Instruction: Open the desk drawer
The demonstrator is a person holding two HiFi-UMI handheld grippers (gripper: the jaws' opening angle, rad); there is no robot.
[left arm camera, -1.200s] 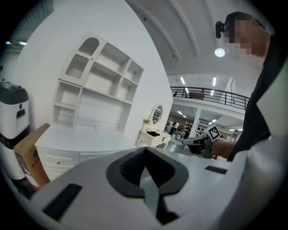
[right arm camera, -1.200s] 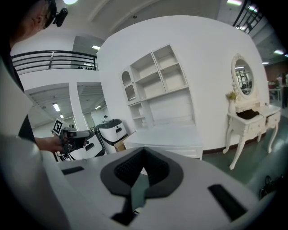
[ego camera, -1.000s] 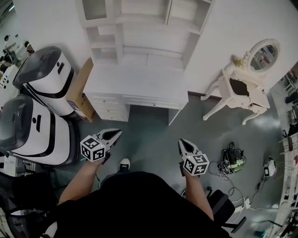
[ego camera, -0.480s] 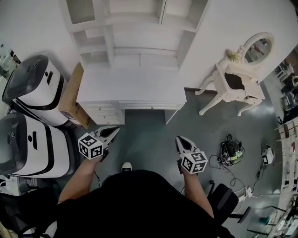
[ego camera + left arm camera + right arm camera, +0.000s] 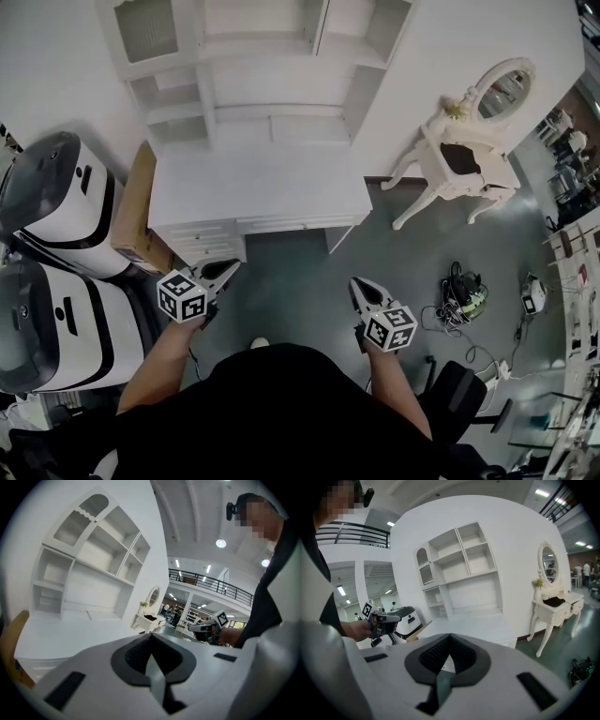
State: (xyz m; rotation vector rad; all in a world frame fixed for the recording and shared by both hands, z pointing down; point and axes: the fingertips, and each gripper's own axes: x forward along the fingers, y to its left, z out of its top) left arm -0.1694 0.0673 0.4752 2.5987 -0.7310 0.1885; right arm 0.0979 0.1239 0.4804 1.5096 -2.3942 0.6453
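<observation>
One long drawer: shut, under the front edge of the white counter; small drawers stacked left of it
Left claw: clenched, empty, just short of the small drawers, touching nothing
Right claw: clenched, empty, over the floor, apart from the counter
Why: you hold both aimed at the counter's front, likely to reach a handle

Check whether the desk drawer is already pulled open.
No, in the head view the desk drawer sits flush under the front edge of the white desk, with nothing pulled out.
</observation>
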